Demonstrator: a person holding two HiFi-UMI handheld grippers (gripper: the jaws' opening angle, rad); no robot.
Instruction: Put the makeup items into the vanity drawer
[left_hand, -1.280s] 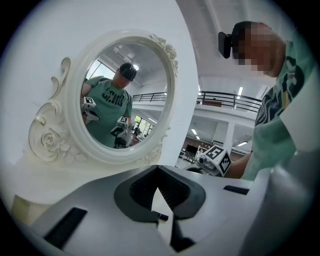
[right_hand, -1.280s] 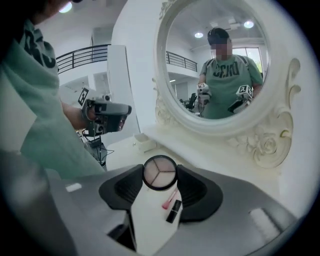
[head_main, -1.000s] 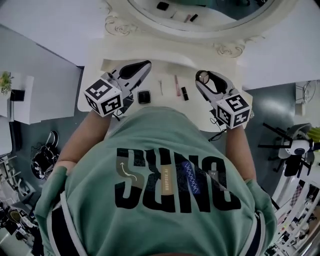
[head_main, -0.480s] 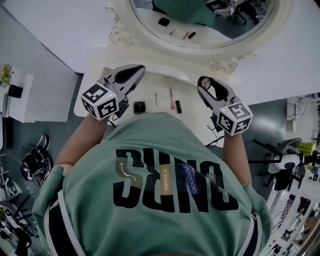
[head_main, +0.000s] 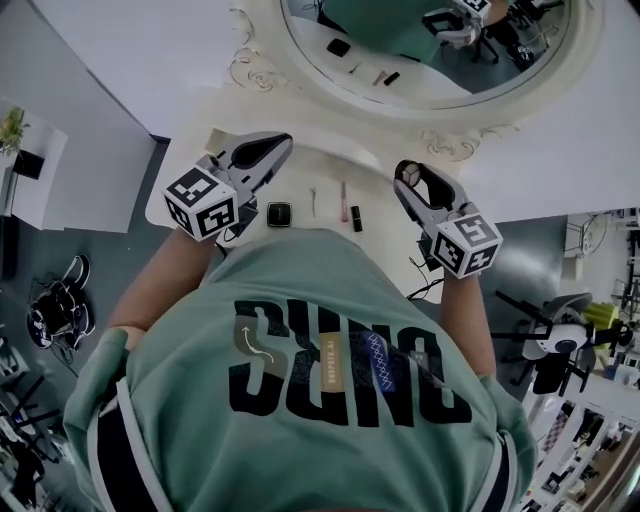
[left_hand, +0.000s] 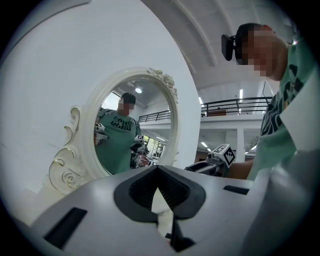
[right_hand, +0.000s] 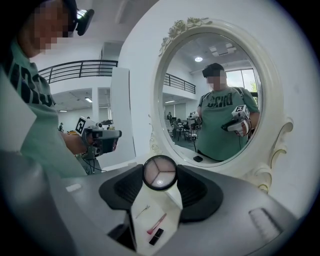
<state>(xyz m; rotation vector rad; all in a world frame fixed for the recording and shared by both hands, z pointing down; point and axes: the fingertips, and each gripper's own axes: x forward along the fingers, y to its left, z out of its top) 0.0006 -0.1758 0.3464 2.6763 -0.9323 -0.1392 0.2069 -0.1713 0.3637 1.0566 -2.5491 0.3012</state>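
Observation:
My right gripper (head_main: 409, 183) is shut on a round compact (right_hand: 159, 172) with three pale sections, held above the right part of the white vanity top (head_main: 325, 165). My left gripper (head_main: 280, 145) hovers over the left part with its jaws together and nothing in them. Between the two lie a square black compact (head_main: 279, 213), a thin hair pin (head_main: 313, 200), a pink stick (head_main: 343, 200) and a black lipstick (head_main: 356, 218). The person's green shirt hides the vanity's front, and I see no drawer.
An oval mirror in an ornate cream frame (head_main: 450, 140) stands at the back of the vanity and reflects the person and both grippers. A cable (head_main: 425, 290) hangs off the vanity's right edge. Office chairs and equipment (head_main: 555, 350) stand on the floor at the right.
The head view has tilted and shows more of the mirror. Both grippers stay in nearly the same places over the vanity top, and the right one keeps its hold on the compact.

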